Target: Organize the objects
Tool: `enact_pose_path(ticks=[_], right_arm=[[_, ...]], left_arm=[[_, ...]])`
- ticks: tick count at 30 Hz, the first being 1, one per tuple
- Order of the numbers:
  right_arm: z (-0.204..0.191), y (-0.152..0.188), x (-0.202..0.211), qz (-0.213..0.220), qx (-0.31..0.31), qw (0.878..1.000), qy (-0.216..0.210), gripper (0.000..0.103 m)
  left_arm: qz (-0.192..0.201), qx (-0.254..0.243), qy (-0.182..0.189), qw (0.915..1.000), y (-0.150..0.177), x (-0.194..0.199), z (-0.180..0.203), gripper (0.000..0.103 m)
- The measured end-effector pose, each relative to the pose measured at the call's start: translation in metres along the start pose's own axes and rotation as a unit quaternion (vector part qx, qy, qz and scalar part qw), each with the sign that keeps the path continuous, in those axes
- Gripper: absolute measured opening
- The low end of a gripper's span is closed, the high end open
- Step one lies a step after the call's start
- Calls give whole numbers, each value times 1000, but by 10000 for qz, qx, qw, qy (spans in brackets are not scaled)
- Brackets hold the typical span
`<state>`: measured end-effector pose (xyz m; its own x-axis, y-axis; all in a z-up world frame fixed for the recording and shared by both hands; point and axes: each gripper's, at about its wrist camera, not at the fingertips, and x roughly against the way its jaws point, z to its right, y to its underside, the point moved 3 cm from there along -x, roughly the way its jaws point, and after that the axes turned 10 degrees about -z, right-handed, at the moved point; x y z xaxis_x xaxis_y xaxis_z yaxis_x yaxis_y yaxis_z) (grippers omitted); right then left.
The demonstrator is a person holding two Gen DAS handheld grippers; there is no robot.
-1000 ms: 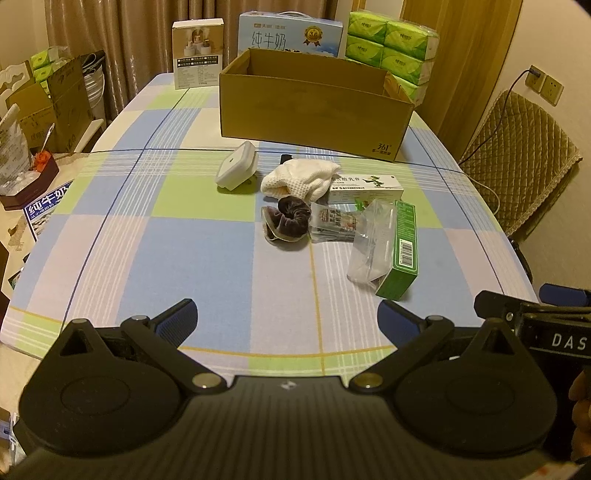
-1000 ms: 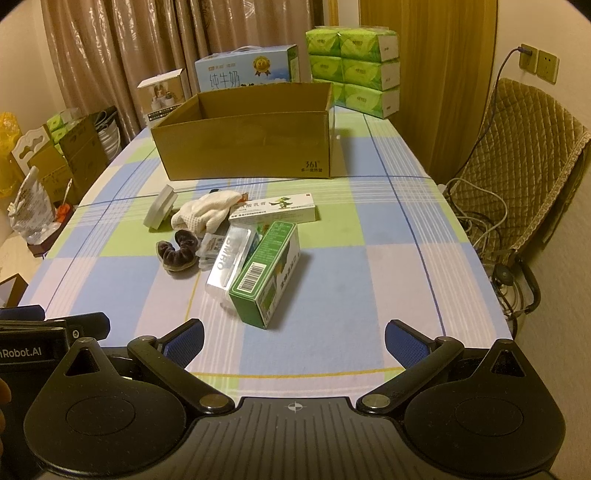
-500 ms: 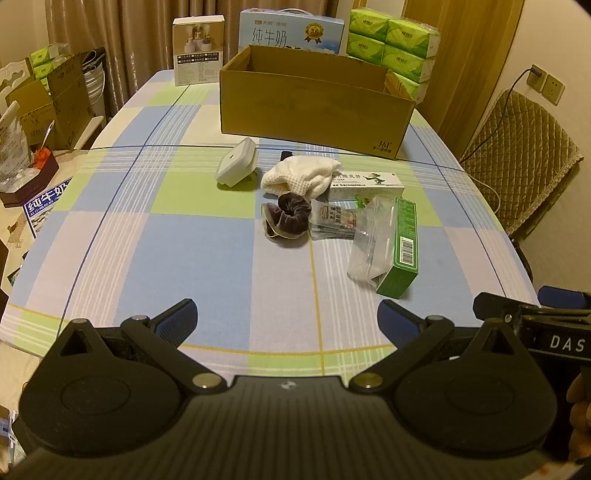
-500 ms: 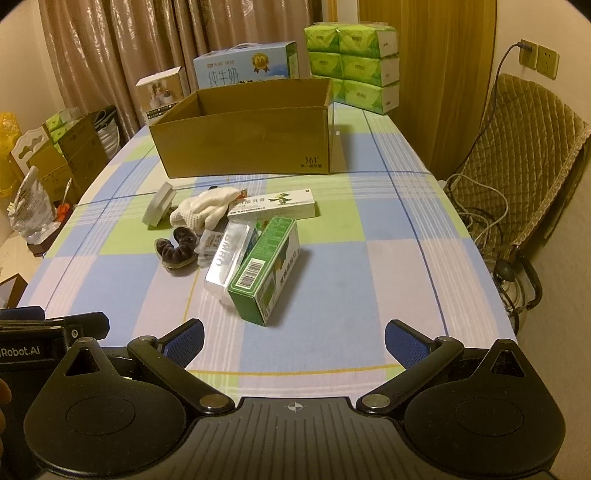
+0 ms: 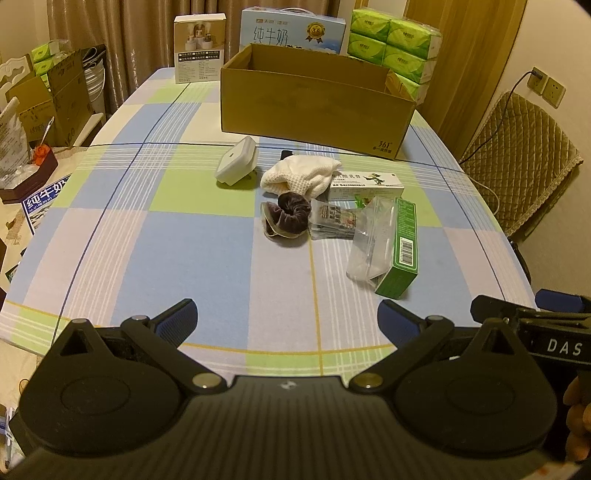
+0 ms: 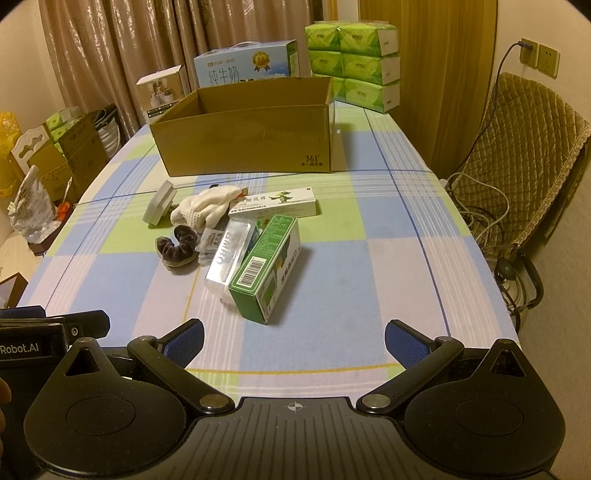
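A cluster of small objects lies mid-table: a green box [image 5: 400, 251] [image 6: 267, 267], a clear plastic case [image 5: 371, 238] [image 6: 231, 254], a long white box [image 5: 365, 184] [image 6: 275, 201], a white cloth [image 5: 301, 177] [image 6: 205, 206], a dark scrunchie [image 5: 290, 218] [image 6: 179, 249], a foil packet [image 5: 332, 219] and a white square gadget [image 5: 236, 164] [image 6: 160, 203]. Behind them stands an open cardboard box [image 5: 314, 110] [image 6: 245, 142]. My left gripper [image 5: 286, 317] and right gripper [image 6: 293, 339] both hover open and empty over the near table edge, short of the cluster.
A checked cloth covers the table [image 5: 184, 240] [image 6: 369, 258]. At the far end stand a milk carton [image 5: 291, 35], green tissue packs [image 6: 354, 62] and a small white box [image 5: 199, 48]. A padded chair [image 6: 524, 158] with cables is right; cardboard boxes [image 5: 51, 99] are left.
Both grippers have edged slightly forward and up, so the objects sit a little lower in view. Nothing on the table has moved.
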<state>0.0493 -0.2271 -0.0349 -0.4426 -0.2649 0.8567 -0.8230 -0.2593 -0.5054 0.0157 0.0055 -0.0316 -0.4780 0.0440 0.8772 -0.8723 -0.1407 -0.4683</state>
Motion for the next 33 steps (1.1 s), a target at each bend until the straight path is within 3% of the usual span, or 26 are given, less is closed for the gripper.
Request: enact_pose_path(ticks=[14, 19, 24, 33], right_arm=[[-2, -2, -25, -58, 148, 9997, -204, 101], [-5, -9, -43, -75, 178, 9992, -355, 84], [-10, -20, -66, -177, 259, 9982, -515, 73], [-14, -41, -109, -303, 371, 9985, -283, 66]], left_arm=[[60, -11, -10, 10000, -16, -12, -11, 102], [30, -27, -47, 10000, -31, -26, -15, 102], [-71, 15, -8, 10000, -47, -42, -20, 102], [-57, -146, 55, 9999, -65, -66, -15, 102]])
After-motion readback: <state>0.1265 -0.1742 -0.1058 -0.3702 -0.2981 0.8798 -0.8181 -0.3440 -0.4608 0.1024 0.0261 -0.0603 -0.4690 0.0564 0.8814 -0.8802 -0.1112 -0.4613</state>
